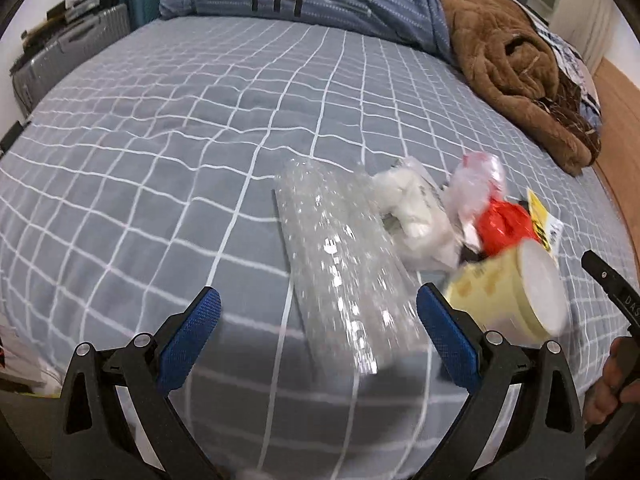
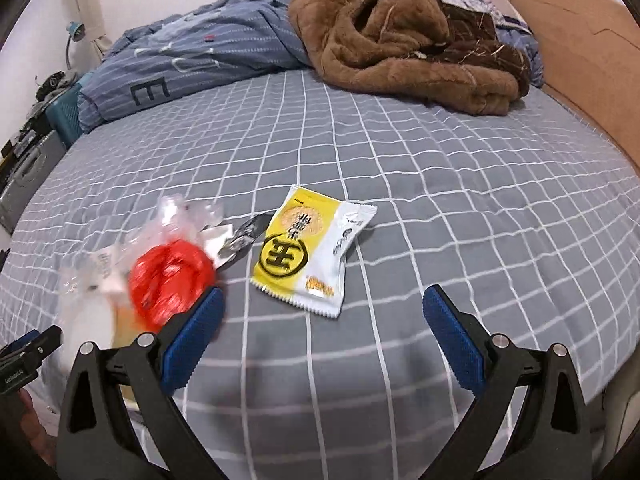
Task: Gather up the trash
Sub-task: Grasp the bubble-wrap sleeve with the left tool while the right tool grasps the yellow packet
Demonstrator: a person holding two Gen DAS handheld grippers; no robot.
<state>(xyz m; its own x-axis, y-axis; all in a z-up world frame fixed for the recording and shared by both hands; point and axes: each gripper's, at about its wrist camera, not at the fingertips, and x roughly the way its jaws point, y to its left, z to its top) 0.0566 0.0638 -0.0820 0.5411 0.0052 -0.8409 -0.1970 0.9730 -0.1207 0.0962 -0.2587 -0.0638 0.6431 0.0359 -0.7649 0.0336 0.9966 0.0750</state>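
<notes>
Trash lies on the grey checked bed sheet [image 1: 160,160]. In the left wrist view my left gripper [image 1: 318,312] is open, with a sheet of clear bubble wrap [image 1: 340,272] lying between its blue pads. Beyond it are white crumpled tissue [image 1: 416,220], a clear plastic bag [image 1: 476,184], a red wrapper [image 1: 506,226], and a pale yellow paper cup [image 1: 516,296] on its side. In the right wrist view my right gripper [image 2: 320,312] is open above a yellow and white snack packet [image 2: 308,252]. The red wrapper [image 2: 172,280] lies by its left pad.
A brown fleece blanket [image 2: 408,36] and a blue striped duvet [image 2: 192,60] are heaped at the far end of the bed. A wooden headboard [image 2: 576,52] runs along the right. Suitcases [image 1: 68,52] stand beside the bed at the left.
</notes>
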